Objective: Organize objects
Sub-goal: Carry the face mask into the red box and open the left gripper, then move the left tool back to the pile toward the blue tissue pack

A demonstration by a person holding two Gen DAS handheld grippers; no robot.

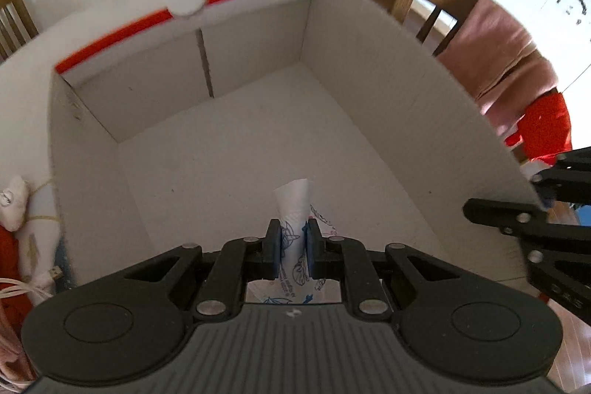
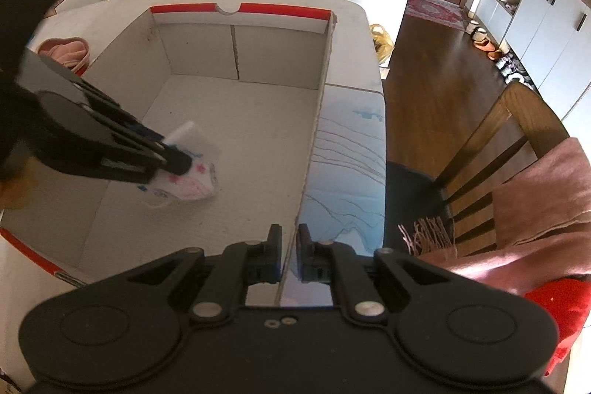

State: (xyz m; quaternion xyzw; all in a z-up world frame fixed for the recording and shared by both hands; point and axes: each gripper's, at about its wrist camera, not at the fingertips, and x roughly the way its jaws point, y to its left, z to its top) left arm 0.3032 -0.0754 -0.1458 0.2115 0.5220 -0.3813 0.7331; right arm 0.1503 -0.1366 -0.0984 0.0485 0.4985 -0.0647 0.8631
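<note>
Your left gripper (image 1: 290,246), pinching the folded white printed cloth (image 1: 293,205), hangs above the white cardboard box's floor (image 1: 229,150); your right gripper (image 2: 289,255) clamps its side wall (image 2: 310,150).

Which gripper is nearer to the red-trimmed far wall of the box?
Left. The left gripper holds the printed tissue pack over the box floor, facing the far wall; the right gripper clamps the right side wall at its near end.

A pink towel (image 2: 535,194) drapes a wooden chair (image 2: 491,143); shoes (image 2: 487,48) line the dark wood floor (image 2: 428,91) beside white cabinets (image 2: 546,28).
</note>
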